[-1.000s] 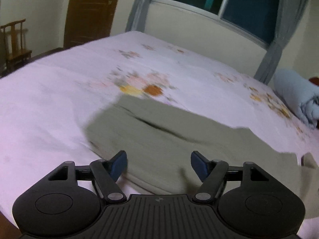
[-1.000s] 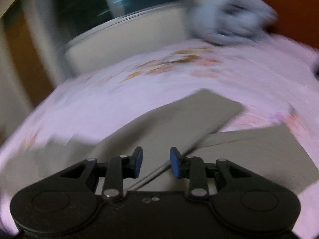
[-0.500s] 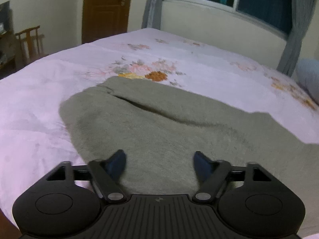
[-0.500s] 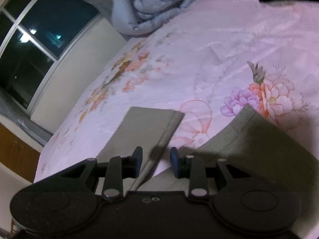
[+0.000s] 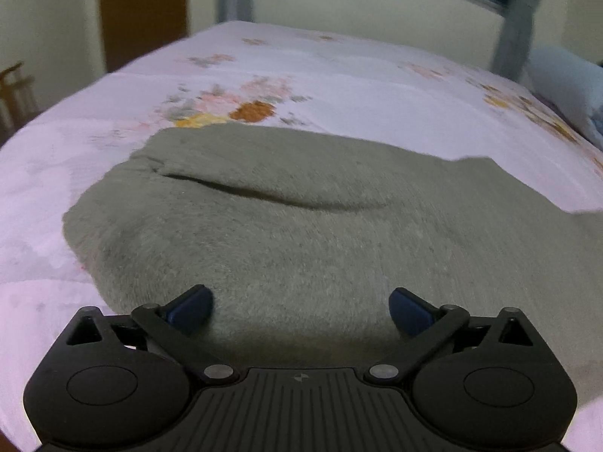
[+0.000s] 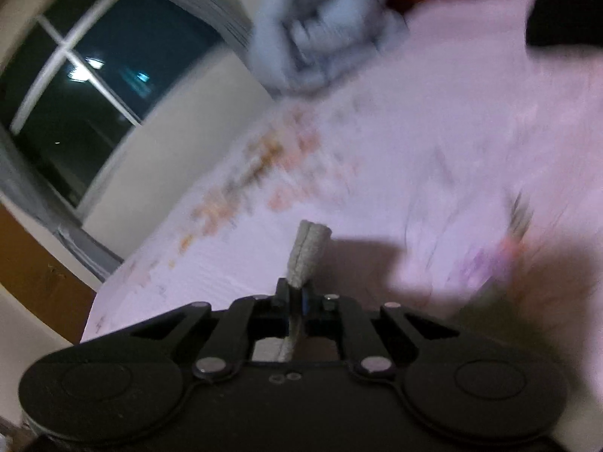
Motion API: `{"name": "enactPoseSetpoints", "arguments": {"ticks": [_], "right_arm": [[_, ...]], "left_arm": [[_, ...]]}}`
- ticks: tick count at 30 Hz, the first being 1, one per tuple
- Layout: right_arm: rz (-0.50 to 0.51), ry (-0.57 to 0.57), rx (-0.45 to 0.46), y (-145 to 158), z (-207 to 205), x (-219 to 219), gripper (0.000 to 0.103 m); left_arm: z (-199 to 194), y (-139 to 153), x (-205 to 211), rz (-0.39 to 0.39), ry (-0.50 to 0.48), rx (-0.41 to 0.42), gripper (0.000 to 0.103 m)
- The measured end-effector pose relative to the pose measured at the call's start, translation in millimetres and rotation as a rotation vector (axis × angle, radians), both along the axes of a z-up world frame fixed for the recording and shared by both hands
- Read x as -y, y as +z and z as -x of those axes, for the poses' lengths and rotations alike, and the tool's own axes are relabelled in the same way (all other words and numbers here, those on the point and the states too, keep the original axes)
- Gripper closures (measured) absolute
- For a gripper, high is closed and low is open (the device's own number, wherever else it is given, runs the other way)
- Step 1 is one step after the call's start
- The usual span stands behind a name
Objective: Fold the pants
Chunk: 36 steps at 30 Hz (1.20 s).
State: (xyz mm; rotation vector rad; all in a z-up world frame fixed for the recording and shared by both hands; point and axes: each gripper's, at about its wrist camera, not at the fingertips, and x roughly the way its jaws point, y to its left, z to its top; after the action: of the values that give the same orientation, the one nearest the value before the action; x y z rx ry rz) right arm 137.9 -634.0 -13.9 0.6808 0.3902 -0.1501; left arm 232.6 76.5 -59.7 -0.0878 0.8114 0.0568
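Observation:
Grey-green pants (image 5: 301, 218) lie spread on the pink flowered bed sheet (image 5: 339, 75), waist end to the left. My left gripper (image 5: 300, 307) is open, low over the near edge of the pants, its blue pads on either side of the cloth. In the right wrist view my right gripper (image 6: 296, 293) is shut on a folded edge of a pant leg (image 6: 307, 254), which sticks up between the jaws. The view is blurred.
A rolled light-blue blanket (image 6: 320, 30) lies at the head of the bed, also in the left wrist view (image 5: 565, 86). A window (image 6: 75, 86) and curtains are behind the bed. A brown door (image 5: 143, 11) and a wooden chair (image 5: 15, 90) stand far left.
My right gripper closed on the pant leg's edge and lifted it. My left gripper moved lower and closer over the pants, staying open.

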Motion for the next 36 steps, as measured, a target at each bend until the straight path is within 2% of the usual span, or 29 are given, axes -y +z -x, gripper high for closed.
{"name": "enactPoseSetpoints", "arguments": {"ticks": [2,4,6,8,12,19,22,24,26,27,29,31,33,36], "right_arm": [[0.017,-0.025,0.004,15,30,3,0.103],[0.008,-0.062,-0.023,15,60,9,0.103],[-0.014,-0.097,-0.062,-1,85,13,0.103],[-0.076,-0.133,-0.115,-30,101,17,0.103],[-0.136,-0.178,-0.166,-73,108,18,0.103],[-0.170,-0.175,-0.102,-64,112,15,0.103],[-0.221,-0.180,-0.158,-87,111,23,0.103],[-0.285,-0.164,-0.137,-99,116,34,0.102],[-0.304,-0.193,-0.068,-93,133,37,0.093],[-0.299,-0.212,-0.041,-88,141,36,0.085],[-0.343,-0.249,-0.007,-86,157,41,0.085],[-0.395,-0.280,-0.010,-91,163,47,0.086],[-0.439,-0.276,0.003,-99,163,51,0.085],[-0.495,-0.263,-0.004,-113,154,51,0.080]], "left_arm": [[2,0,-6,0.023,-0.045,-0.007,0.002],[4,0,-10,0.036,-0.081,-0.008,0.002],[6,0,-15,0.054,-0.111,-0.009,0.002],[7,1,-18,0.069,-0.132,-0.010,0.002],[5,2,-22,0.075,-0.155,-0.020,0.002],[6,0,-21,0.073,-0.148,-0.010,0.002],[5,-2,-18,0.068,-0.140,-0.009,0.000],[4,-1,-16,0.057,-0.142,-0.017,0.000],[3,0,-17,0.059,-0.148,-0.024,0.000],[2,0,-18,0.060,-0.151,-0.024,0.000],[3,-1,-18,0.060,-0.151,-0.017,0.000],[4,-2,-17,0.059,-0.144,-0.009,0.000],[5,-2,-16,0.057,-0.137,-0.005,0.000],[6,-1,-16,0.058,-0.137,-0.004,0.000]]}}
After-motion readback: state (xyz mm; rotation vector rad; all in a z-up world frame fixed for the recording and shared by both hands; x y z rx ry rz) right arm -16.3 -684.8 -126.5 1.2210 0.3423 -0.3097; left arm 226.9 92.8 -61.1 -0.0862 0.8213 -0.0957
